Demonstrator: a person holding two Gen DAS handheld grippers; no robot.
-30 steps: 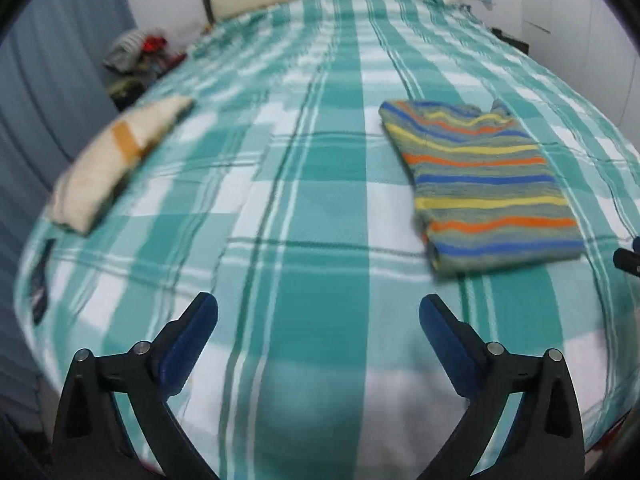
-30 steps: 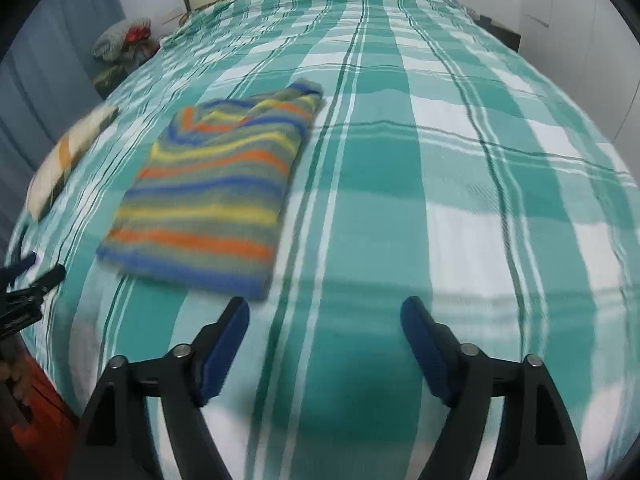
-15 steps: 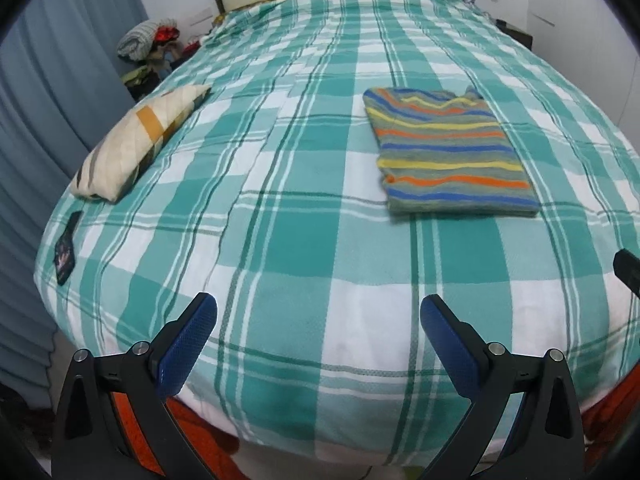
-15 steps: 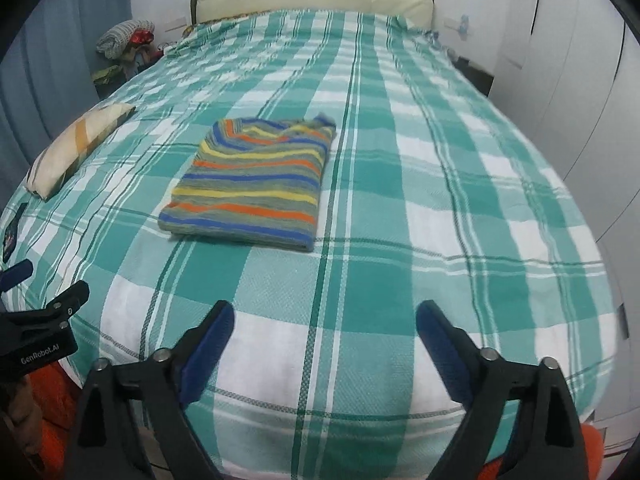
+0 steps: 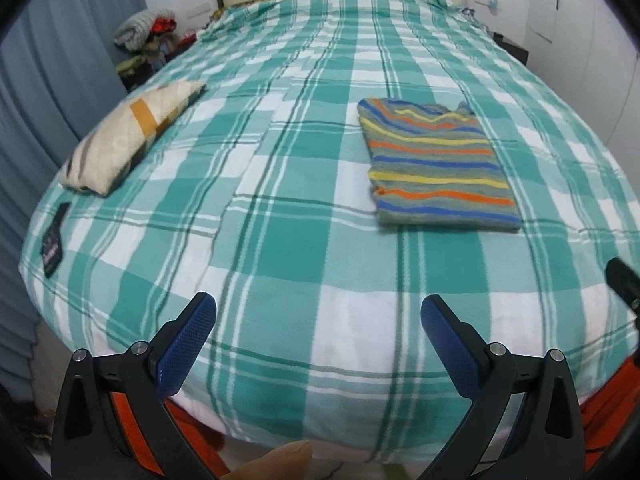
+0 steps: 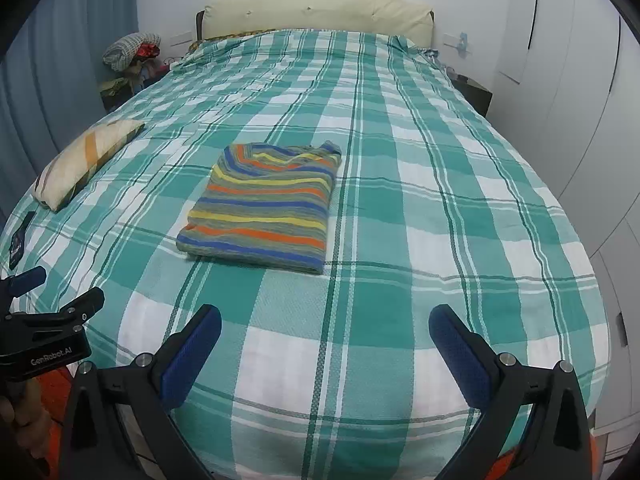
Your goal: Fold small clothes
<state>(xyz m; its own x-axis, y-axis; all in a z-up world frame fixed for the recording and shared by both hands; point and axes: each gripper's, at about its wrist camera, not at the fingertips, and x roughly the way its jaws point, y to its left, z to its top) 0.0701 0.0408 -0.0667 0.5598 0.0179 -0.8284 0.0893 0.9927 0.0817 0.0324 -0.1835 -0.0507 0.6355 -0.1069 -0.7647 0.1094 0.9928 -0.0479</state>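
Observation:
A striped garment [image 5: 436, 168] in grey, orange, blue and yellow lies folded into a neat rectangle on the green plaid bed cover [image 5: 280, 248]. It also shows in the right wrist view [image 6: 266, 208], left of centre. My left gripper [image 5: 318, 334] is open and empty, held over the foot edge of the bed, well back from the garment. My right gripper [image 6: 324, 344] is open and empty, also back at the foot edge. The left gripper's side shows at the left edge of the right wrist view [image 6: 44, 336].
A small cream pillow [image 5: 132, 136] lies at the bed's left edge, with a dark label [image 5: 54, 240] on the cover below it. Clothes are piled [image 6: 132, 56] by the headboard. Blue curtains [image 5: 48, 80] hang on the left, white wardrobe doors [image 6: 580, 100] on the right.
Both grippers have pulled back from the bed toward its foot and risen. The folded garment now looks farther off and has not moved. Both grippers stay open.

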